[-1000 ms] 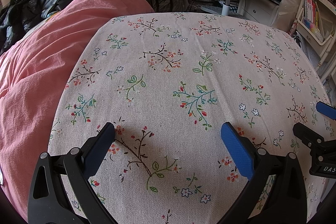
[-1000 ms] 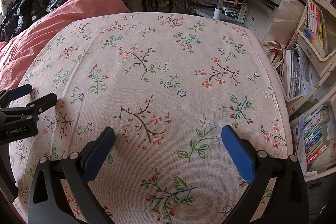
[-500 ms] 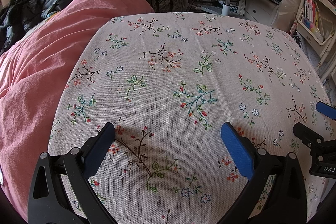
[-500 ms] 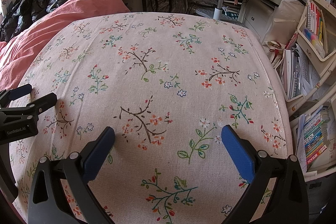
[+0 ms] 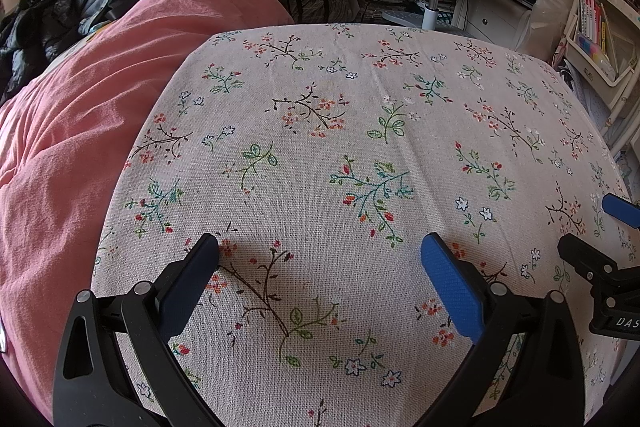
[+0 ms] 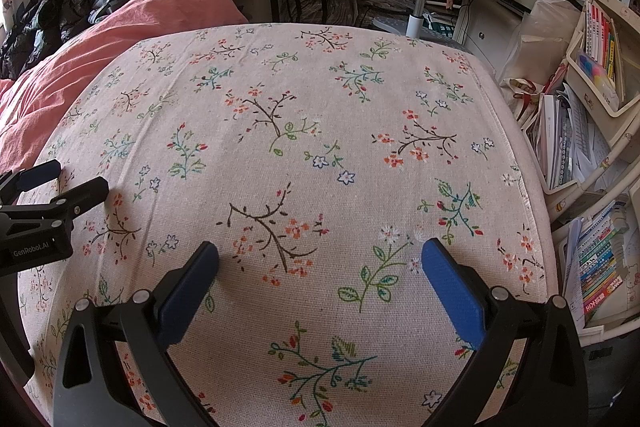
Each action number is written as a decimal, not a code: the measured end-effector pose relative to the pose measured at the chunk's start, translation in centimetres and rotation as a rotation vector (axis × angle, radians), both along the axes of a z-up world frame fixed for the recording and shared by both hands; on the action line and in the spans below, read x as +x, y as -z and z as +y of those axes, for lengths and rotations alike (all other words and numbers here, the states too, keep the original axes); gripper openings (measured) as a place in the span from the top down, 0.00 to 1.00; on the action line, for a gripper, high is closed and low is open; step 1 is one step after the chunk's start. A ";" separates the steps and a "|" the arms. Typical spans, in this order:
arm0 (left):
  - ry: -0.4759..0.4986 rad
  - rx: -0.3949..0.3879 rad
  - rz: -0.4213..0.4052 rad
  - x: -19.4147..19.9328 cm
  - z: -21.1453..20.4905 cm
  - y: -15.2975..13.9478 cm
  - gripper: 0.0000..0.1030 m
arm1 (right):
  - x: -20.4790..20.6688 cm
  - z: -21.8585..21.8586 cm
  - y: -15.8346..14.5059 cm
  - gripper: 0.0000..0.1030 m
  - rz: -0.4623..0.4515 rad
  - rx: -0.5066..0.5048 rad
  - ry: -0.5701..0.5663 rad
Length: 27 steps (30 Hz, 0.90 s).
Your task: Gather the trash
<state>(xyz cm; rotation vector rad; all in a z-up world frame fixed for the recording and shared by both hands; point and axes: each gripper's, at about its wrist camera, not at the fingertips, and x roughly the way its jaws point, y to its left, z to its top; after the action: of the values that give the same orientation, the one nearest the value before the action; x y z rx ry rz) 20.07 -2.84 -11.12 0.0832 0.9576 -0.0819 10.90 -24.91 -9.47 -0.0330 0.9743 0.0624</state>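
The left claw (image 5: 320, 255) and the right claw (image 6: 320, 259) hover side by side above the flowered tabletop (image 6: 320, 115). Both are spread wide and grasp nothing. A pink blanket (image 5: 80, 107) lies beside the tabletop.

Floral-clothed table (image 5: 360, 147) beside pink bedding (image 5: 100, 99)

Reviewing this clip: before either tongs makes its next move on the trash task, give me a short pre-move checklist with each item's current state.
1. Left tongs open and empty: ok.
2. Right tongs open and empty: ok.
3. The two tongs apart, not touching: ok.
4. Trash visible on the floral cloth: not ok, none shows in either view.
5. Bin or bag for the trash in view: cannot tell; a pale plastic bag sits by the shelves, purpose unclear.
6. Pink duvet hiding any trash: cannot tell.
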 end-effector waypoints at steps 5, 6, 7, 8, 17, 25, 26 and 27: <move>0.000 0.000 0.000 0.0 0.0 0.0 0.05 | -0.1 0.0 0.0 0.06 0.000 0.000 0.000; 0.000 0.000 0.000 0.0 0.0 0.0 0.05 | 0.0 0.0 0.0 0.06 0.000 0.000 0.000; 0.000 0.000 0.000 0.0 0.0 0.0 0.05 | 0.0 0.0 0.0 0.06 0.000 0.000 0.000; 0.000 0.000 0.000 0.0 0.0 0.0 0.05 | -0.1 0.0 0.0 0.06 0.000 0.000 0.000; 0.000 0.000 0.000 0.0 0.0 0.0 0.05 | -0.2 0.0 0.0 0.06 0.000 0.000 0.000; 0.000 0.000 0.000 0.0 0.0 0.0 0.05 | 0.0 0.0 0.0 0.06 0.000 0.000 0.000; 0.000 0.000 0.000 0.0 0.0 0.0 0.05 | -0.2 0.0 0.0 0.06 0.000 0.000 0.000; 0.000 0.000 0.000 0.0 0.0 0.0 0.05 | 0.0 0.0 0.0 0.06 0.000 0.000 0.000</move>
<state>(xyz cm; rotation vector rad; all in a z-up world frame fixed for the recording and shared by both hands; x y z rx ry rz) 20.08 -2.83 -11.12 0.0833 0.9577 -0.0820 10.89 -24.90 -9.47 -0.0330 0.9744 0.0621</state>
